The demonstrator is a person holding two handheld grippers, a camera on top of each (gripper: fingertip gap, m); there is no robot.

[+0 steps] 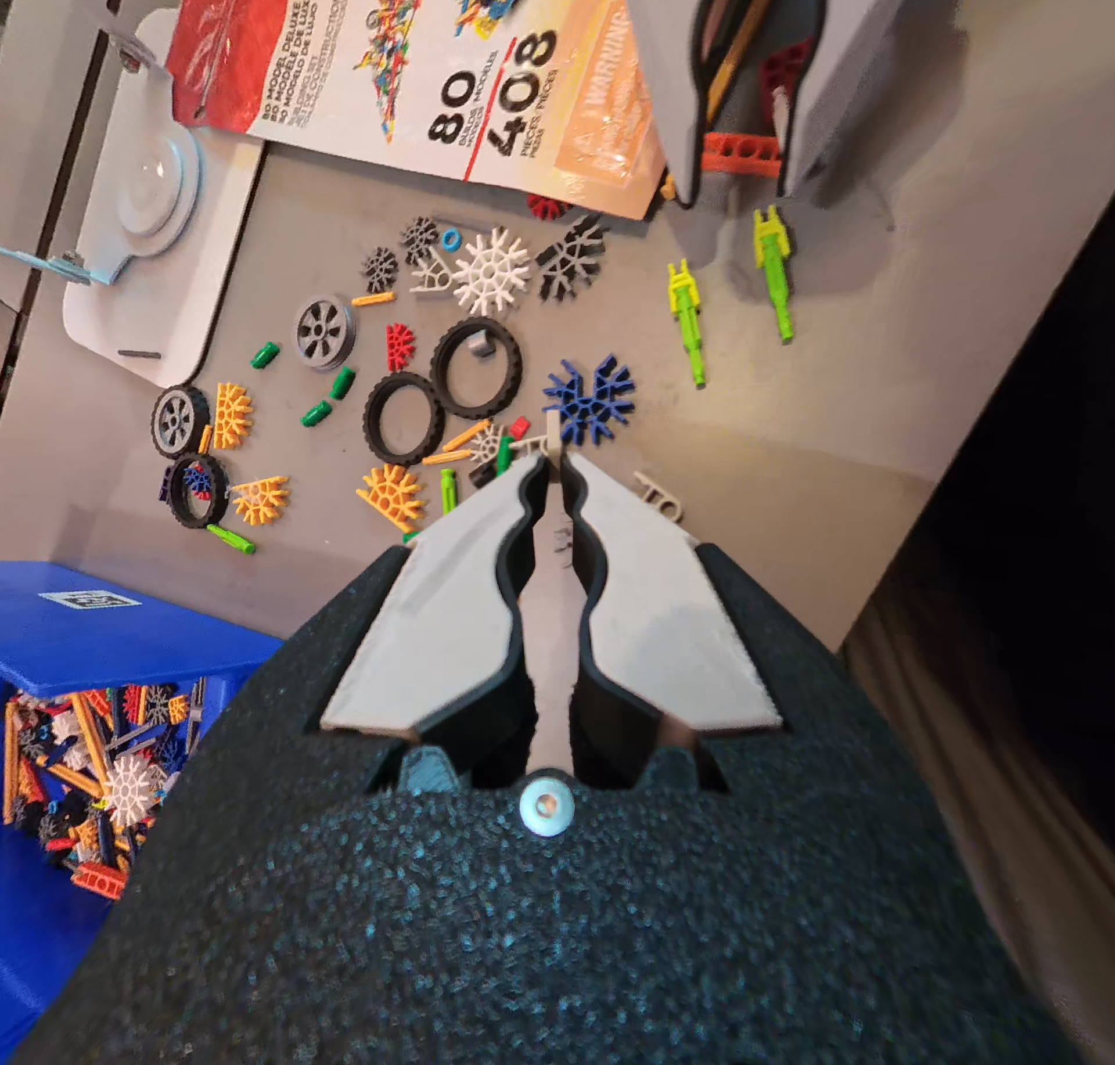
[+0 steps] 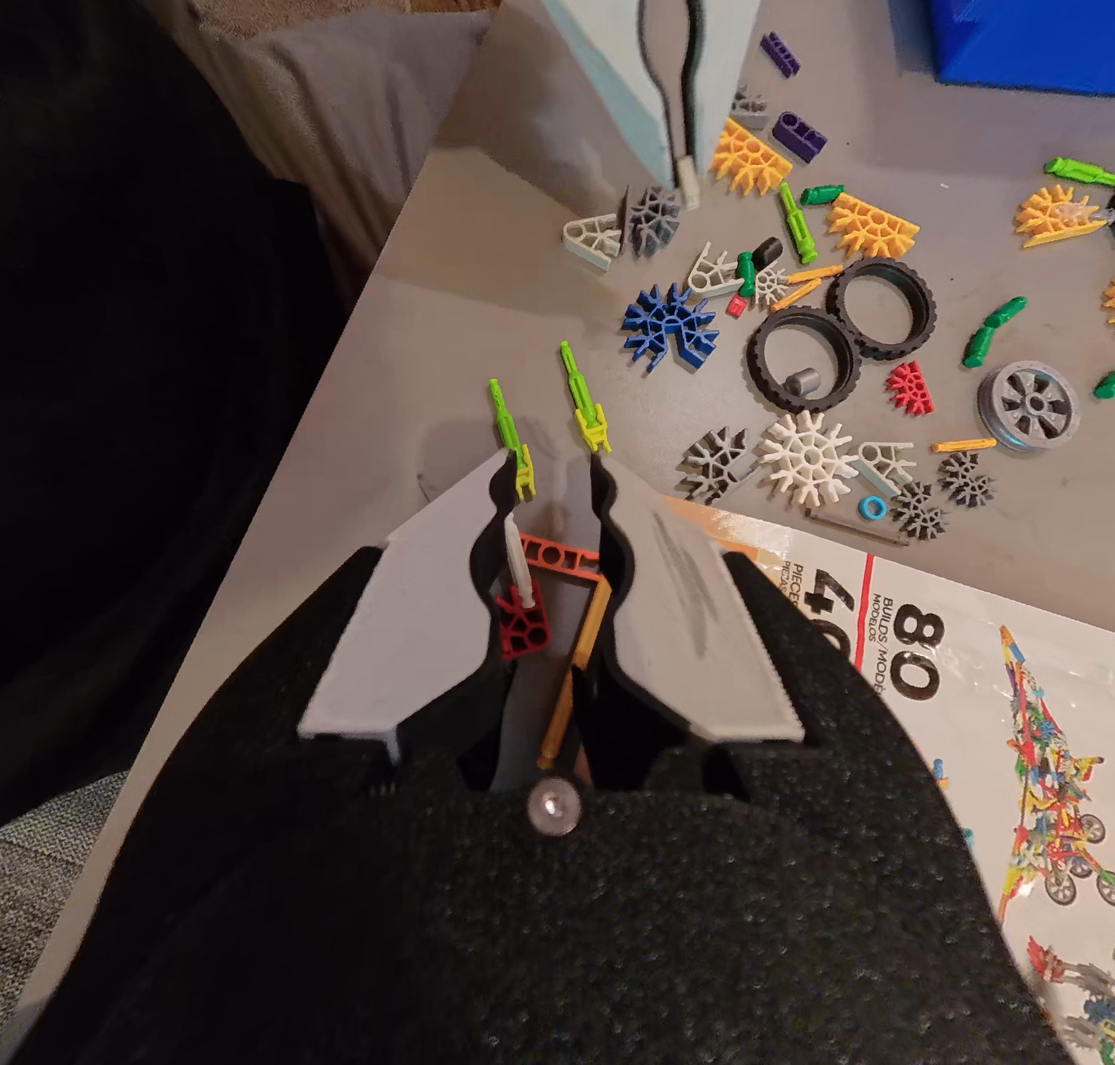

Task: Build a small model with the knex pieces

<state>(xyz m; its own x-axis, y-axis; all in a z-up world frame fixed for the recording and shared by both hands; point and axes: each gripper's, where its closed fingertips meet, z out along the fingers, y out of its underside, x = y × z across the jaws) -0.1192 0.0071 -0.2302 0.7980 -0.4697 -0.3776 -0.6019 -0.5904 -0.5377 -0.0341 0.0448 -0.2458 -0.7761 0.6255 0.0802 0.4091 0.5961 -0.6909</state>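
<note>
My left gripper (image 1: 555,463) is pinched nearly closed on a small tan piece (image 1: 555,440), just short of the blue snowflake connector (image 1: 588,399). My right gripper (image 2: 552,463) is partly open around an assembly of orange beam (image 2: 558,555), red connector (image 2: 524,624) and gold rod (image 2: 570,680); can't tell if it's gripped. Past the blue connector sit two black tyres (image 1: 440,387) and the instruction sheet (image 1: 422,58).

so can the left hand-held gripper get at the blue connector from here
Probably reachable: the blue connector lies just past the left hand-held gripper, nothing between. But its jaws are shut on a small tan piece.
</note>
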